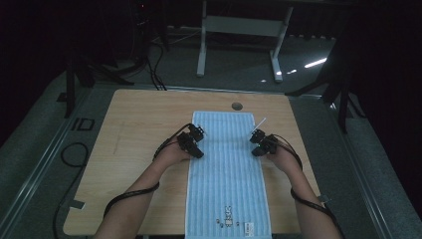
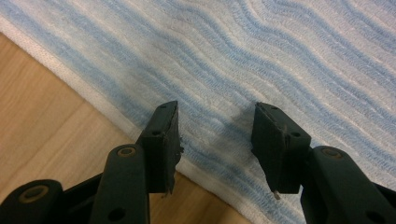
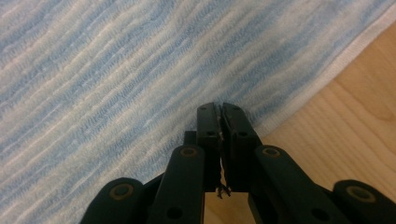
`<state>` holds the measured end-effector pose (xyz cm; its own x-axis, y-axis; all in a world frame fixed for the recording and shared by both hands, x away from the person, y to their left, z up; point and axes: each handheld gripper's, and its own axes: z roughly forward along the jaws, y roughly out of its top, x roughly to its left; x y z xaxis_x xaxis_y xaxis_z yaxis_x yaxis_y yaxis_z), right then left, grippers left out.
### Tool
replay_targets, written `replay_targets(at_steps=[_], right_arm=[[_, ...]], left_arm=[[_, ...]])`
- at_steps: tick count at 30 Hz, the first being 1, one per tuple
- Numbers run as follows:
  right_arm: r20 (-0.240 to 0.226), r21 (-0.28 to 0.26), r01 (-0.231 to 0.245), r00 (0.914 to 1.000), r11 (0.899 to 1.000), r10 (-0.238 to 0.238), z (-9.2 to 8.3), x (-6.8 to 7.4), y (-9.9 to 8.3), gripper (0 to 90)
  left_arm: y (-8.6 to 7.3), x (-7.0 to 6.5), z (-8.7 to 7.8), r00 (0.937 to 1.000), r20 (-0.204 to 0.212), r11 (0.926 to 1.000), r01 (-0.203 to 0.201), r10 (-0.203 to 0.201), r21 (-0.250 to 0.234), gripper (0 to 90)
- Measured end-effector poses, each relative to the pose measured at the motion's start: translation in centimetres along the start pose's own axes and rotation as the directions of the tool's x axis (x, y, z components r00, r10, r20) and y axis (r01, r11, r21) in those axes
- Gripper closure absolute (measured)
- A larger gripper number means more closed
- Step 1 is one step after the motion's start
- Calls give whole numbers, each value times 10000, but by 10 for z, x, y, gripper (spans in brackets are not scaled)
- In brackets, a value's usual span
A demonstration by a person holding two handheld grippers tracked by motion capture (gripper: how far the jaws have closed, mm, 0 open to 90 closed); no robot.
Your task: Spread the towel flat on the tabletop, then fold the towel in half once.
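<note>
Blue-striped towel [image 1: 229, 174] flat on the bench [image 1: 134, 129].
Left gripper [image 2: 215, 135] jaws spread over its left edge; right gripper [image 3: 220, 122] jaws pressed together, empty, at its right edge.

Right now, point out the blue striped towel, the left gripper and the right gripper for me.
blue striped towel [image 1: 229, 174]: high view, middle of the cloth.
left gripper [image 2: 215, 140]: left gripper view, gap between its open jaws.
right gripper [image 3: 221, 112]: right gripper view, tips of its shut jaws.

Bare wood of the table [image 1: 134, 119] lies open on both sides of the flat towel [image 1: 229, 174], whose middle between the left gripper [image 1: 197, 145] and right gripper [image 1: 256, 144] is unobstructed, with a small round hole [image 1: 237, 106] just beyond its far edge.
</note>
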<state>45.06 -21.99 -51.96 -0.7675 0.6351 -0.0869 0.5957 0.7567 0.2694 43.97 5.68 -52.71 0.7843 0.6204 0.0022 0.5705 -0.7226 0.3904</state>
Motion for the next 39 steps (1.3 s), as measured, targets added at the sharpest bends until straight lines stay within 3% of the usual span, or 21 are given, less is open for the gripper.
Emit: replay_targets(at_steps=[9, 12, 14, 18, 24, 26, 28, 35, 38, 39], right_arm=[[-164, 267, -128, 9998, 9996, 132, 1, -10, 7, 834], [-191, 279, -212, 9996, 9994, 217, -1, -10, 7, 817], [-185, 179, -193, 9996, 9997, 196, -3, -10, 6, 812], [52, -309, -441, 9990, 9986, 443, -16, -17, 2, 718], [378, -766, -1010, 9938, 9919, 1042, -22, -29, 4, 660], [370, -857, -1267, 9908, 9882, 1302, -21, -33, 6, 647], [195, -889, -1650, 9857, 9823, 1673, -18, -39, 8, 638], [237, -477, -2104, 9771, 9765, 2117, -2, -45, 18, 566], [109, -352, -2185, 9757, 9752, 2190, 3, -46, 20, 561], [39, -176, -2141, 9768, 9766, 2142, 8, -44, 23, 574]], left_arm=[[5, 5, 2, 9997, 41, 9997, 221, -221, -41, 497], [4, 4, -1, 9997, -233, 9999, 124, -123, 12, 488], [3, 5, -4, 9996, -248, 9999, 137, -138, -18, 488], [-3, 14, -15, 9961, -665, 9981, 560, -577, -269, 489], [-4, 26, -14, 9910, -944, 9949, 908, -947, -443, 489], [-3, 29, -11, 9899, -897, 9923, 1038, -1096, -676, 489], [-2, 29, -6, 9913, -893, 9934, 909, -970, -704, 489], [6, 30, 2, 9926, -939, 9957, 716, -769, -589, 488], [7, 31, 5, 9948, -797, 9974, 604, -634, -392, 475], [8, 34, 5, 9965, -437, 9971, 700, -714, -311, 475]])
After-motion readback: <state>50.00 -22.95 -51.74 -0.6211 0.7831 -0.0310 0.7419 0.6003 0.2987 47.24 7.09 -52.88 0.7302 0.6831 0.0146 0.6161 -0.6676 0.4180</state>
